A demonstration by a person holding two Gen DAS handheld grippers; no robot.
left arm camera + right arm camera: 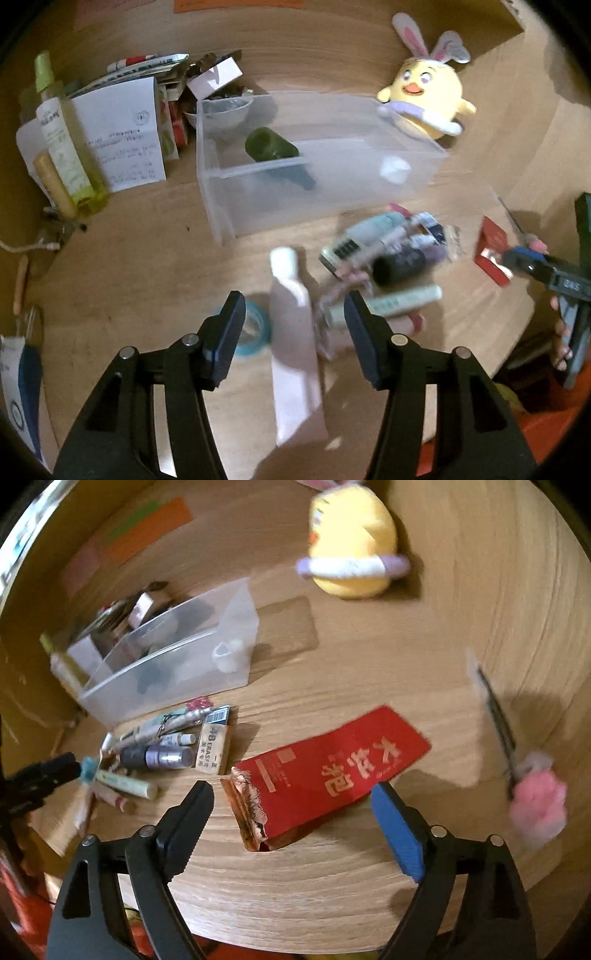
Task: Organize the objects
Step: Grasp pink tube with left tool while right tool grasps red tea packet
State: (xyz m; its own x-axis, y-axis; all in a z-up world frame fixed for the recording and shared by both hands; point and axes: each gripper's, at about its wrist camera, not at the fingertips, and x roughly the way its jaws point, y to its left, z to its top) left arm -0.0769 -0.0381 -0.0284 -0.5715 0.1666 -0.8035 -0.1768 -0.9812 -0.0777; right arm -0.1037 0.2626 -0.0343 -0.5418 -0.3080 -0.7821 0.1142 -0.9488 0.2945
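Two grippers over a cluttered wooden tabletop (369, 657), a clear plastic bin (295, 184) at centre.

The left gripper (295, 314) holds a pale pink tube (295, 369) in half-closed jaws; only the right view shows the right gripper (291, 794) spread wide, empty, above a red packet (332, 768) lying beside the pile of pens and tubes (162, 753).

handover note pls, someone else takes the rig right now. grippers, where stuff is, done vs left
Left gripper: pale pink tube between its jaws; grip not certain.
Right gripper: open, empty, over the red packet.
Clear bin: holds a dark green bottle and a small white piece.
Left: pile of pens and tubes, eraser, red packet, pink pompom item; plush chick behind the bin.
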